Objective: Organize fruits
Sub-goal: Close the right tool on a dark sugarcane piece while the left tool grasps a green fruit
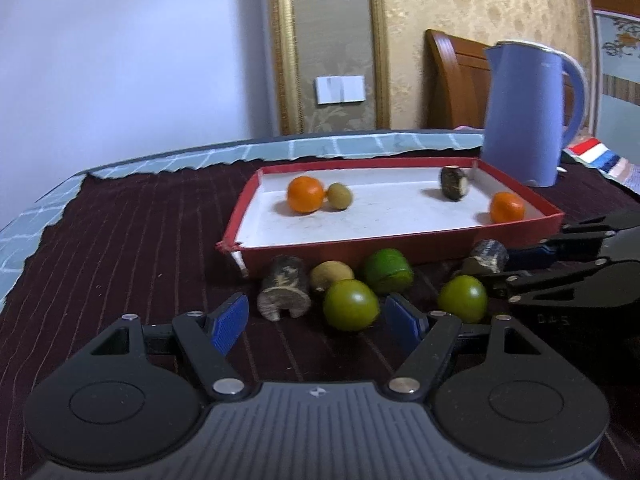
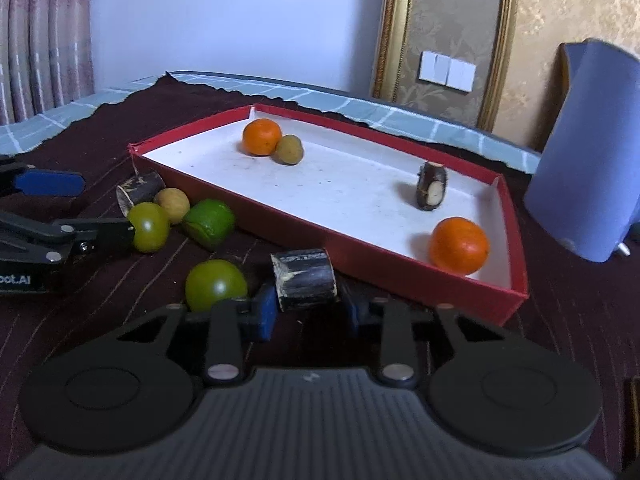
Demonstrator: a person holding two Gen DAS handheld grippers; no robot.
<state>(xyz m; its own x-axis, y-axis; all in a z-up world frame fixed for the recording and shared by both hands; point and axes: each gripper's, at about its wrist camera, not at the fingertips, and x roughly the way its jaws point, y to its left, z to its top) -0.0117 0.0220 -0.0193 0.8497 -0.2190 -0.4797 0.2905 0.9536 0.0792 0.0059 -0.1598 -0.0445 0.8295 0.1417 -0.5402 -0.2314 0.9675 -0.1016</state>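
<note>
Dark striped cloth (image 1: 132, 240) (teal-checked beneath)

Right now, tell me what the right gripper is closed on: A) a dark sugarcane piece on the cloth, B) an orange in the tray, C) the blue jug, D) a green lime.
A: the right gripper has its blue pads pressed on either side of the dark sugarcane piece, which lies on the cloth in front of the red tray.

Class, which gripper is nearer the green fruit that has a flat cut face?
Left. The left gripper opens toward the cut green fruit; the right gripper, farther off, clamps a dark cane piece.
</note>
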